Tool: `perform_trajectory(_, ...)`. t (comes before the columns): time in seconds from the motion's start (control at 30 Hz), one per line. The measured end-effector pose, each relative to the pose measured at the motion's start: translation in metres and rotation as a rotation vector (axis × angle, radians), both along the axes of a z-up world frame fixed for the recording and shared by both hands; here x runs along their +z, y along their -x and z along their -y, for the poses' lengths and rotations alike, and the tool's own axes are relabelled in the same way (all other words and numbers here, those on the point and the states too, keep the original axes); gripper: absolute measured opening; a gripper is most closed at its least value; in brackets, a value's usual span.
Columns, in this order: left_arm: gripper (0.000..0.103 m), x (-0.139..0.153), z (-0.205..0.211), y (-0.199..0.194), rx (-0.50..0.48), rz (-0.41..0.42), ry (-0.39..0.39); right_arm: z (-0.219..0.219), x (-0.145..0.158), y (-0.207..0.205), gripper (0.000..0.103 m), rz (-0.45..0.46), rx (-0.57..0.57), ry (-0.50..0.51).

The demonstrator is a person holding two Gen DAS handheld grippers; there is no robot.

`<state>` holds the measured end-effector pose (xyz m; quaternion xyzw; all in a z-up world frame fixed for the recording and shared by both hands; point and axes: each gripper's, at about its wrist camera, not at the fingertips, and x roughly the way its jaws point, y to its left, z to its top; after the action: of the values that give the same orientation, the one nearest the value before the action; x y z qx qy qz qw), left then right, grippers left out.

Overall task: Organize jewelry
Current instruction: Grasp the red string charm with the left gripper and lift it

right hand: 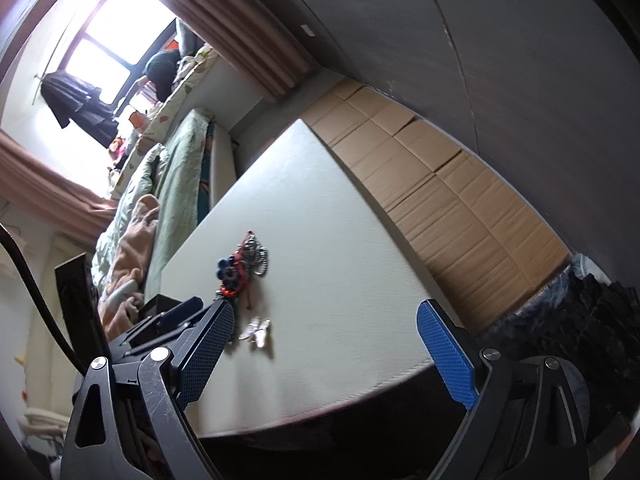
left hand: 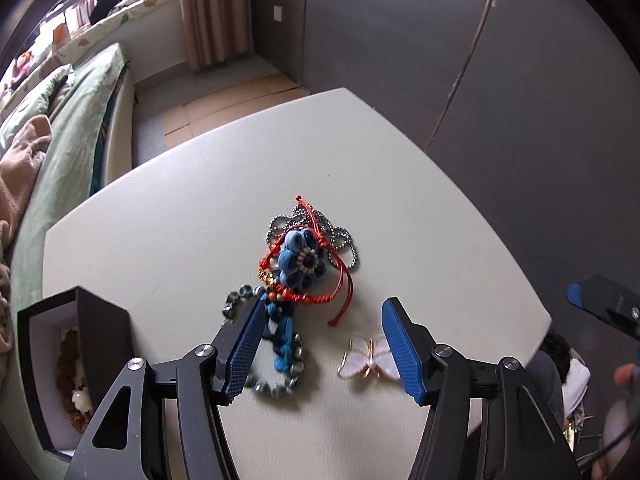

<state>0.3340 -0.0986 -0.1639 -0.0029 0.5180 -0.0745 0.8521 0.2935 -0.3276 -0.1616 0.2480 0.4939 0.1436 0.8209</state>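
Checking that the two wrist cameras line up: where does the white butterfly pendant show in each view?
Left wrist view: the butterfly pendant lies low and right of centre on the white table, beside the left claw's right finger.
Right wrist view: the pendant is small, lower left of centre, just right of the right claw's left finger.
Shared landmark: the blue flower ornament, beyond the pendant in both.

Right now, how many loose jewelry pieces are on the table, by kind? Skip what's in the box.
Cord bracelet, red: 1
Flower knot, blue: 1
Ball chain, silver: 1
Bead bracelet, grey: 1
Butterfly, white: 1
Total: 5, as far as the tangled pile lets me separate them.
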Motion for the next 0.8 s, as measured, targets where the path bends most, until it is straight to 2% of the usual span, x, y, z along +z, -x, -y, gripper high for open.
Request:
perform_trajectory(0.07, 0.062, -0.005, 0.005, -0.006, -0.004, -0.013, -0.018, 0.002, -0.003, -0.002, 0.094, -0.006, -0.006, -0.002)
perform_trajectory(0.17, 0.062, -0.009, 0.013, -0.013, 0.006, 0.002, -0.106, 0.003, -0.008, -0.005, 0.094, -0.019, -0.008, -0.005)
perform_trajectory(0.37, 0.062, -0.026, 0.021, -0.022, 0.015, -0.016, -0.222, 0.001, -0.015, -0.008, 0.094, -0.04, -0.003, -0.003)
perform_trajectory(0.47, 0.062, -0.023, 0.012, -0.018, 0.026, 0.003, -0.21, 0.001, -0.014, -0.008, 0.094, -0.039, -0.002, -0.001)
perform_trajectory(0.5, 0.051, -0.019, 0.006, -0.015, 0.033, 0.019, -0.18, 0.001, -0.014, -0.008, 0.094, -0.037, -0.003, -0.002)
perform_trajectory(0.53, 0.032, -0.017, 0.003, -0.014, 0.036, 0.019, -0.165, 0.0, -0.014, -0.008, 0.094, -0.034, -0.004, -0.001)
perform_trajectory(0.57, 0.026, -0.017, 0.0, -0.014, 0.037, 0.013, -0.155, 0.001, -0.015, -0.008, 0.094, -0.033, -0.005, -0.001)
perform_trajectory(0.7, 0.009, -0.012, -0.012, -0.01, 0.033, 0.017, -0.127, -0.005, -0.019, -0.008, 0.094, -0.038, 0.006, -0.003)
perform_trajectory(0.8, 0.009, -0.006, -0.02, -0.006, 0.041, 0.038, -0.089, -0.012, -0.02, -0.008, 0.094, -0.043, 0.022, 0.001)
